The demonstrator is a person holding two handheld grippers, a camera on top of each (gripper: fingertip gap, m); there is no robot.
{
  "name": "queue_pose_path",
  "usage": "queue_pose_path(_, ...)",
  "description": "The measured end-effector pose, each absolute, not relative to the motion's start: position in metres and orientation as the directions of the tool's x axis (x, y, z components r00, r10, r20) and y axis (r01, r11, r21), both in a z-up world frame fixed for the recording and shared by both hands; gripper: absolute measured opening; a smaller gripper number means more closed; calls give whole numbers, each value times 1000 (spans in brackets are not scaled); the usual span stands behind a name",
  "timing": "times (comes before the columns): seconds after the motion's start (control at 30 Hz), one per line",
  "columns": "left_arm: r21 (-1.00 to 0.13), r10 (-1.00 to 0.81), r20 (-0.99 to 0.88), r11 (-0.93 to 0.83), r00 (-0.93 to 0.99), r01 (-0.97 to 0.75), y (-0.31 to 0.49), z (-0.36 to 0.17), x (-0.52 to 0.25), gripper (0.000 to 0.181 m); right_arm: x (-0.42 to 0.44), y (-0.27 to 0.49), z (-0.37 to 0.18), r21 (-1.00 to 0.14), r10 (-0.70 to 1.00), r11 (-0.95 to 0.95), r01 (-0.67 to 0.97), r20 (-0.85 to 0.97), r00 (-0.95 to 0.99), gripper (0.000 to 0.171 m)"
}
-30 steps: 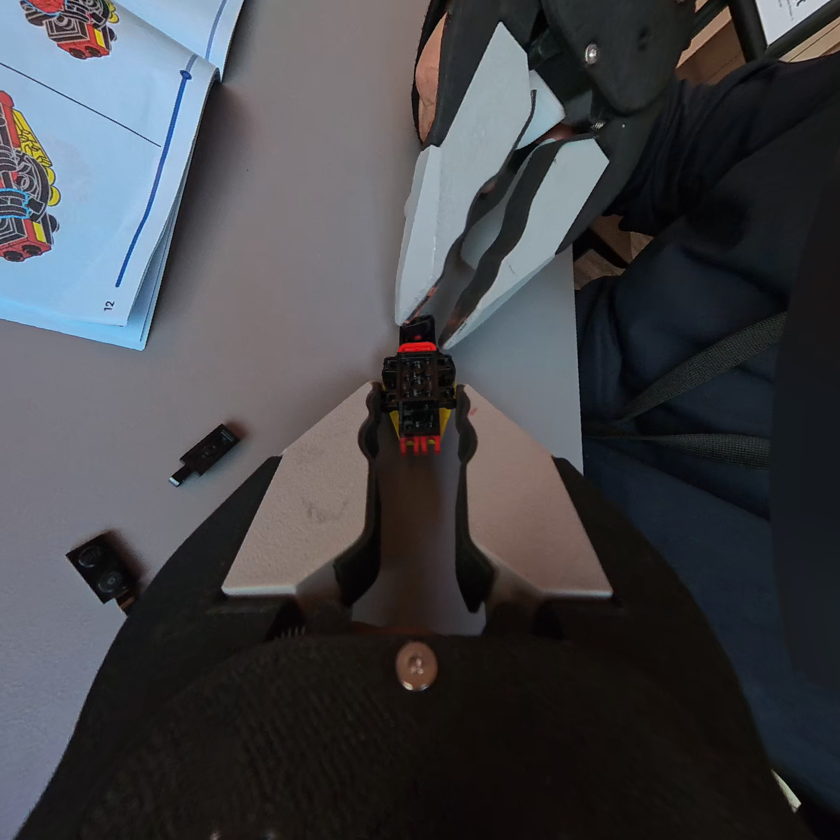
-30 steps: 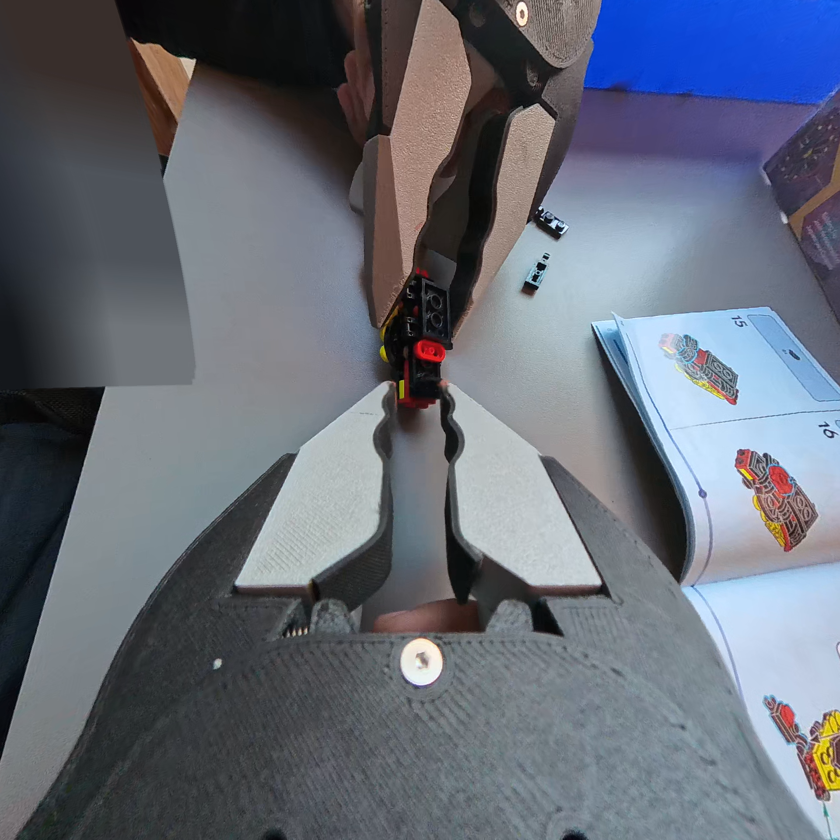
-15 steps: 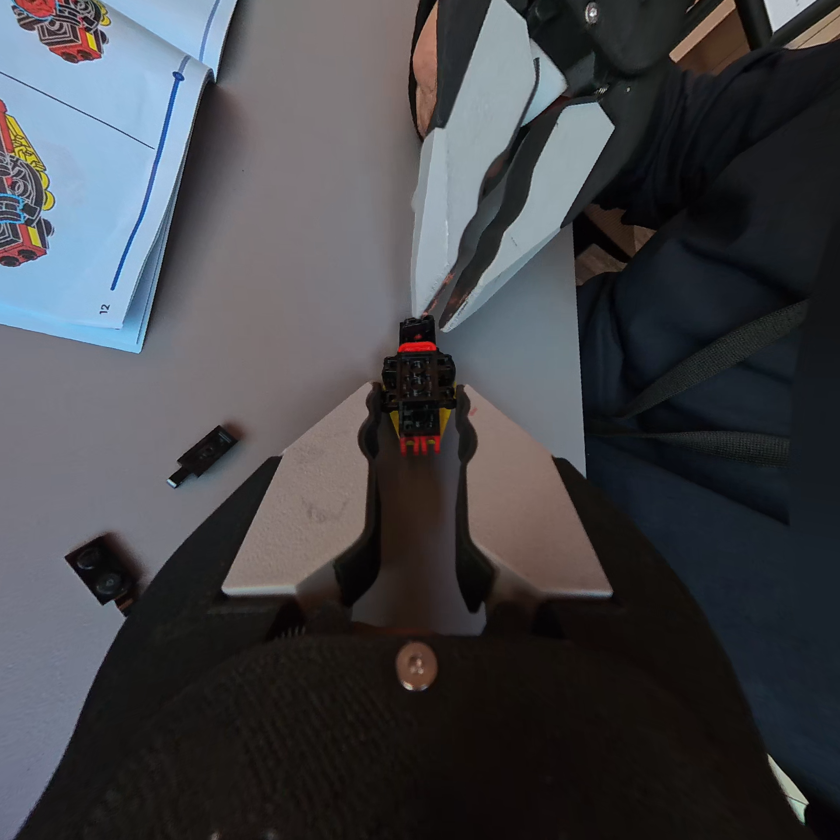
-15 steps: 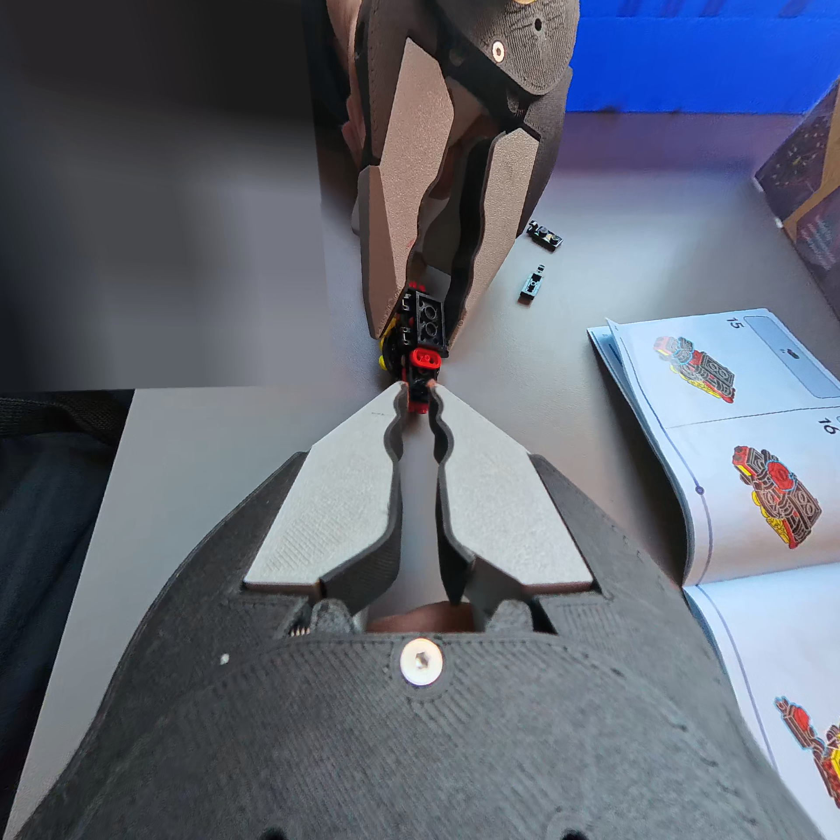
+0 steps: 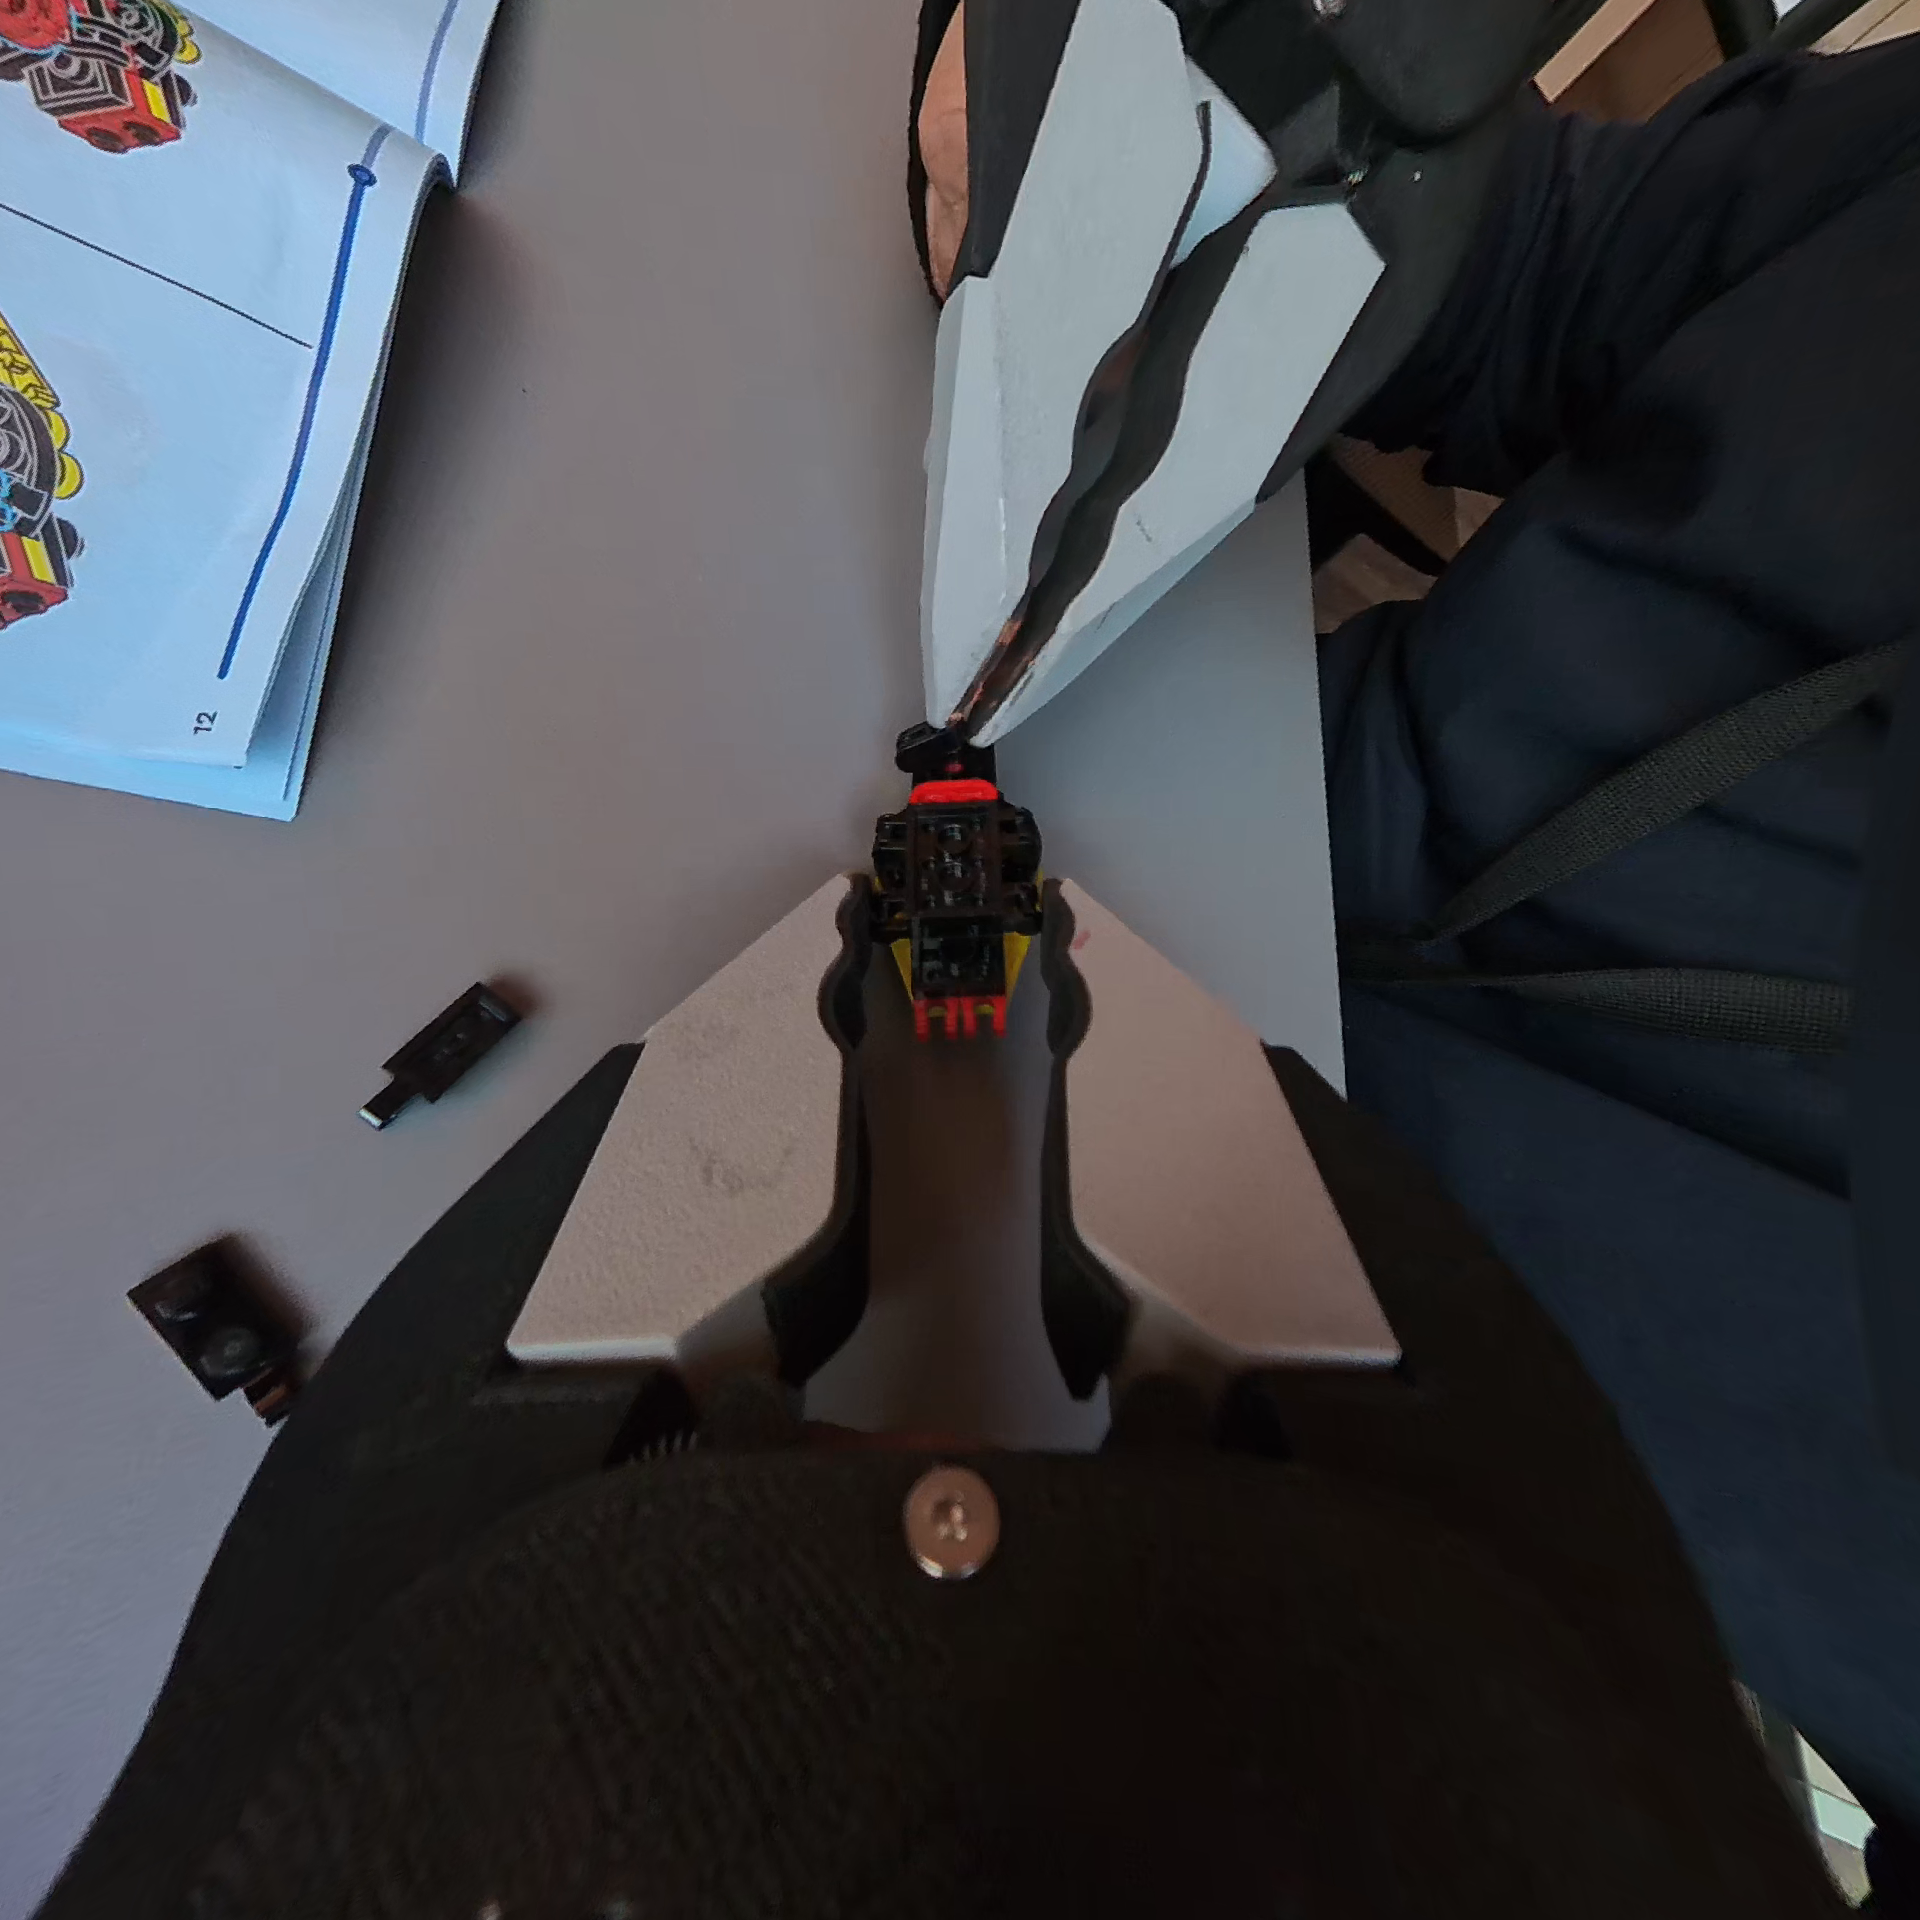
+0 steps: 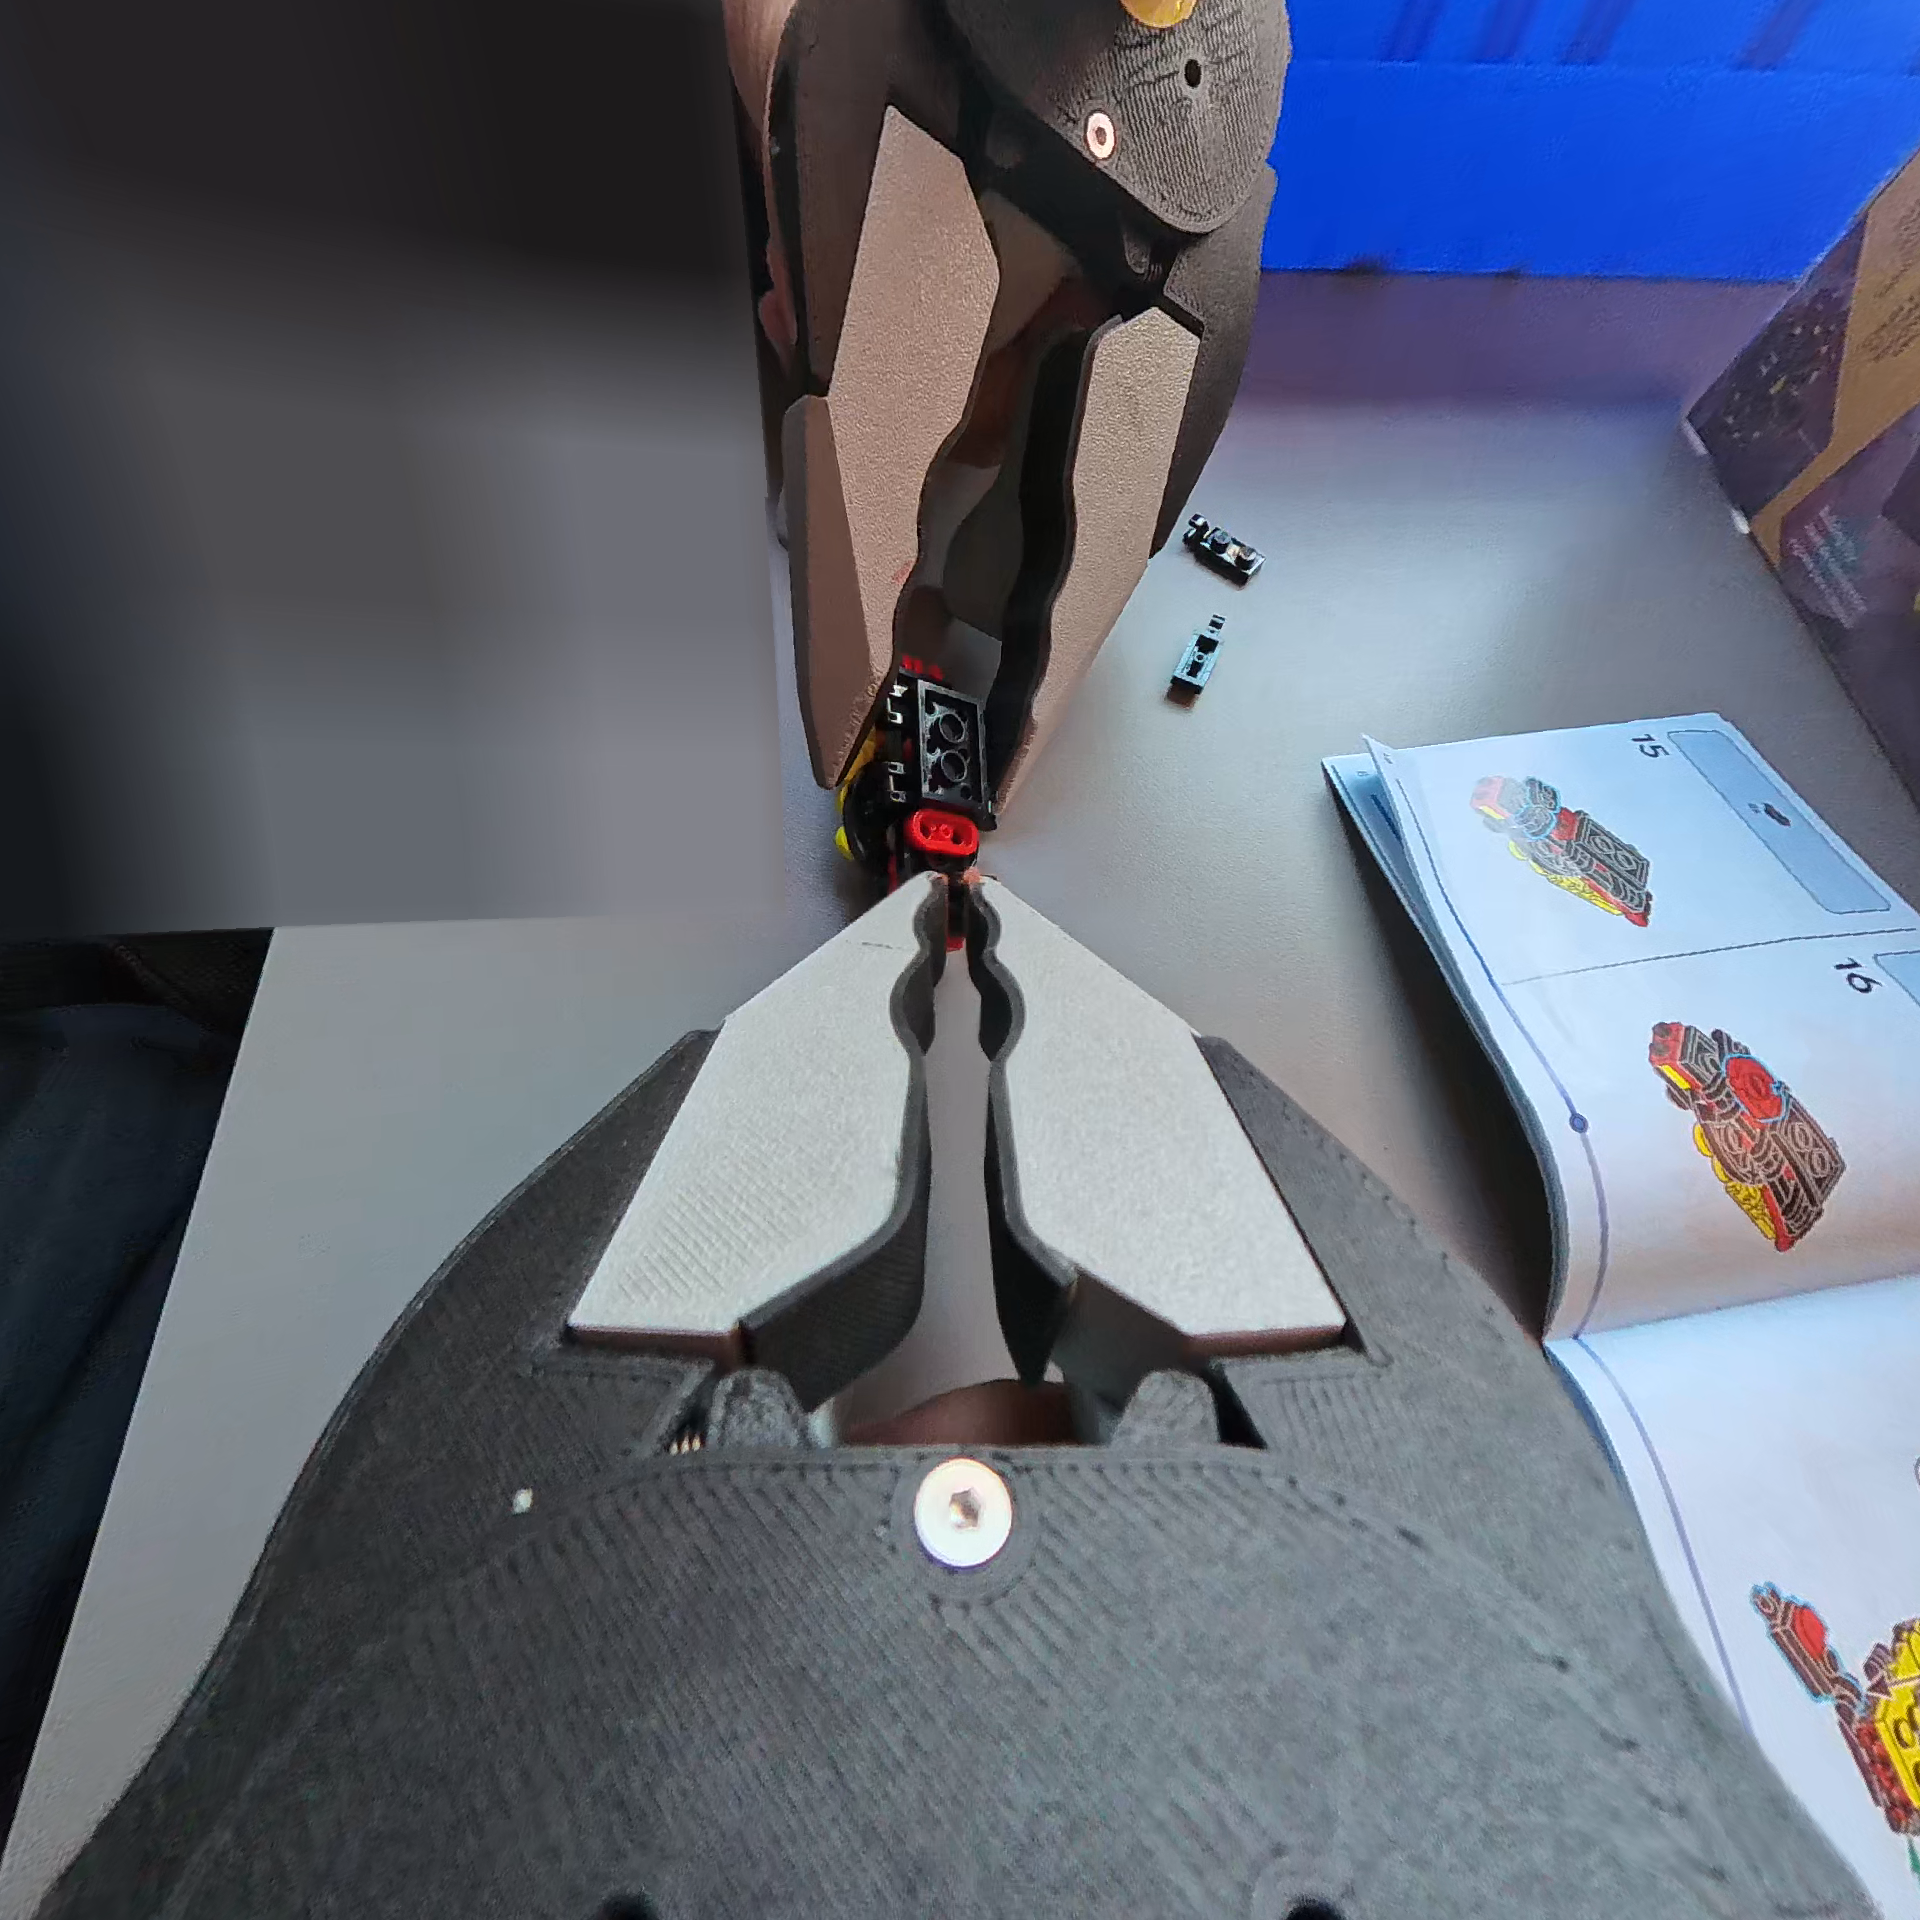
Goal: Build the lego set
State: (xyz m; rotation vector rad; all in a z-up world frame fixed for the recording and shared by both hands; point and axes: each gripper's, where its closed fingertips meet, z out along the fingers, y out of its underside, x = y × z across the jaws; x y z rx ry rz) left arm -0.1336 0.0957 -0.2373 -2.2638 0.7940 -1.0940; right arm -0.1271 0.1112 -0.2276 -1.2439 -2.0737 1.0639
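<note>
A small black, red and yellow lego model (image 5: 951,862) is held above the grey table (image 5: 623,520) between my two grippers. My left gripper (image 5: 951,904) is shut on the model's body from both sides. My right gripper (image 5: 971,722) comes from the opposite side with its jaws almost together, pinching the thin black and red end of the model. In the right wrist view, my right gripper (image 6: 954,891) grips that end just below the red piece, and the left gripper (image 6: 920,779) holds the model (image 6: 940,743) beyond it.
Two loose black pieces (image 5: 447,1049) (image 5: 213,1330) lie on the table left of my left gripper; they also show in the right wrist view (image 6: 1224,548) (image 6: 1197,652). An open instruction booklet (image 6: 1662,987) and a box (image 6: 1849,416) lie nearby. The table edge (image 5: 1320,727) and a person's dark clothing (image 5: 1610,779) are close. Both grippers' tips are close together, under 4 cm apart.
My right gripper has closed its jaws and moved in onto the model's thin end. My left gripper has kept its hold on the model.
</note>
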Motion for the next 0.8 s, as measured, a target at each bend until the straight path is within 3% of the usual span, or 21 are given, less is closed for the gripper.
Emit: queue_pose_path(0.8, -691, -742, 427, -636, 517, -343, 94, -238, -129, 30, -127, 108, -231, -809, 878, 318, 494, 55, -475, 0)
